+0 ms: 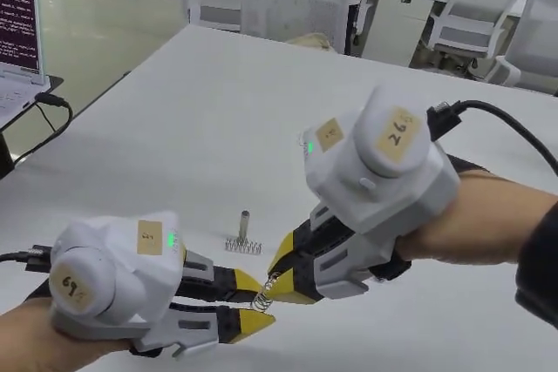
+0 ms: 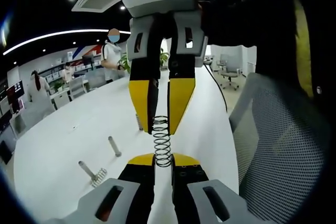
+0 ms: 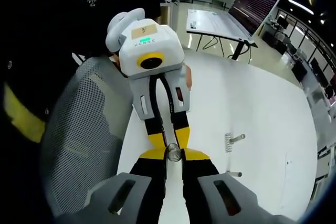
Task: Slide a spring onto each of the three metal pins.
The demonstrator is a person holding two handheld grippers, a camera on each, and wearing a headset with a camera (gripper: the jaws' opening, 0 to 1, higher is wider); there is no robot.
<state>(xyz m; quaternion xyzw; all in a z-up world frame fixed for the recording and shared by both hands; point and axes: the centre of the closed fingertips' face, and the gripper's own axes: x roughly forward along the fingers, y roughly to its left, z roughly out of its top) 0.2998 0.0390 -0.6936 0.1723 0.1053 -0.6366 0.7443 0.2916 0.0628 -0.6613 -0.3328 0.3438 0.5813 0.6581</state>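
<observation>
A small steel spring (image 1: 264, 294) hangs in the air between my two grippers. My left gripper (image 1: 260, 302) is shut on one end of it, and the right gripper (image 1: 281, 280) is shut on the other end. In the left gripper view the spring (image 2: 162, 142) runs from my left gripper (image 2: 163, 160) up to the right gripper (image 2: 163, 121). On the white table (image 1: 218, 128) stands a metal pin (image 1: 244, 226) with a spring (image 1: 243, 246) around its base. A bare pin (image 2: 114, 146) stands beside the sprung pin (image 2: 86, 169). A second pin (image 3: 234, 173) lies near the sprung one (image 3: 233, 140).
A laptop (image 1: 17, 32) and its black cable (image 1: 48, 106) sit at the table's left edge. White office chairs (image 1: 292, 10) stand at the far side. A mesh chair (image 2: 273, 145) is close beside the near edge. A person (image 2: 111, 51) stands in the background.
</observation>
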